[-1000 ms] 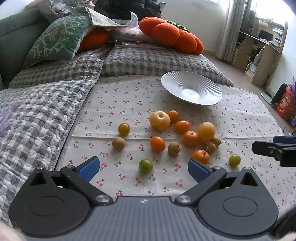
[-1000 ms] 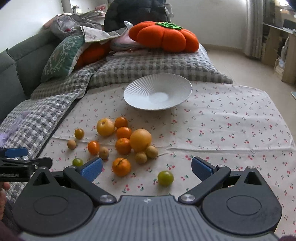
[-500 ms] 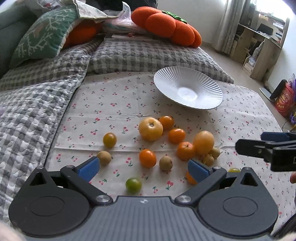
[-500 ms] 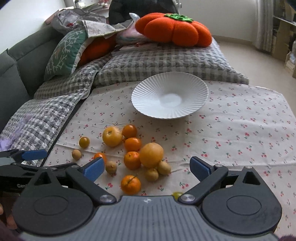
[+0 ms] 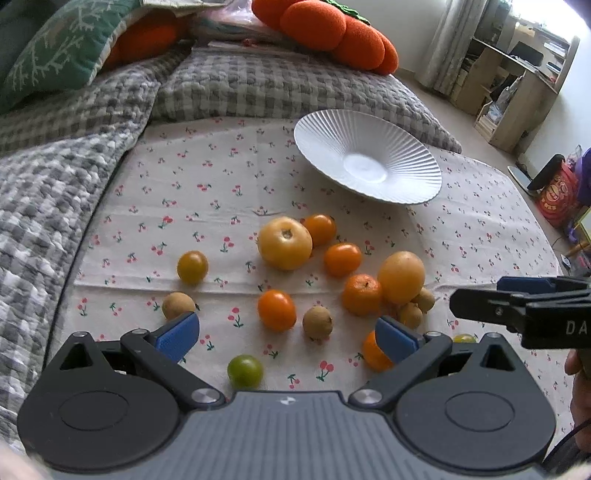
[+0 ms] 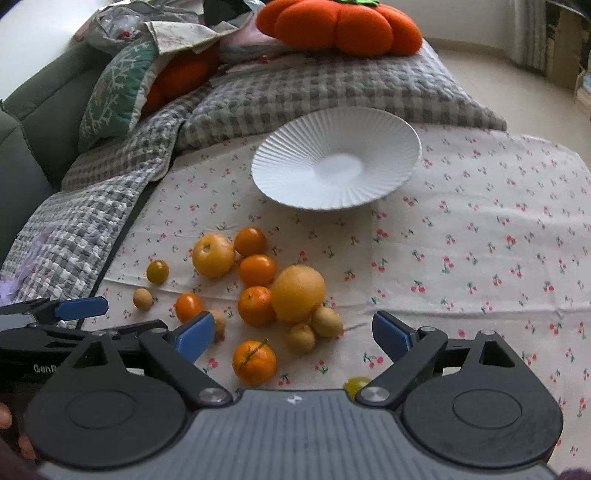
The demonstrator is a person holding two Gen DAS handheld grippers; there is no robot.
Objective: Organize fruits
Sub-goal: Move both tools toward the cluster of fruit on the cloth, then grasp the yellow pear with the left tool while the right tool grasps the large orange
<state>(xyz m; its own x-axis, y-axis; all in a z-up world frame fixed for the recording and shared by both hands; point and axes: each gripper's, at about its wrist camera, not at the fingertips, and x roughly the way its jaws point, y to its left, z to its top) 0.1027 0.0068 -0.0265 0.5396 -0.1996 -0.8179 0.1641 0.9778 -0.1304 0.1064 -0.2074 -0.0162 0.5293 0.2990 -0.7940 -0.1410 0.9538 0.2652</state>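
Several fruits lie loose on the cherry-print cloth: a yellow apple, a large orange, tangerines, small brown fruits and a green one. A white ribbed plate stands empty beyond them; it also shows in the right wrist view. My left gripper is open and empty, low over the near fruits. My right gripper is open and empty above a tangerine and small brown fruits.
Grey checked quilts and cushions, a green pillow and an orange pumpkin cushion border the cloth at the left and back. Shelves and a red bag stand on the floor to the right.
Both grippers have moved forward and lower toward the fruit pile. The fruits look larger and nearer. Both stay open and empty.
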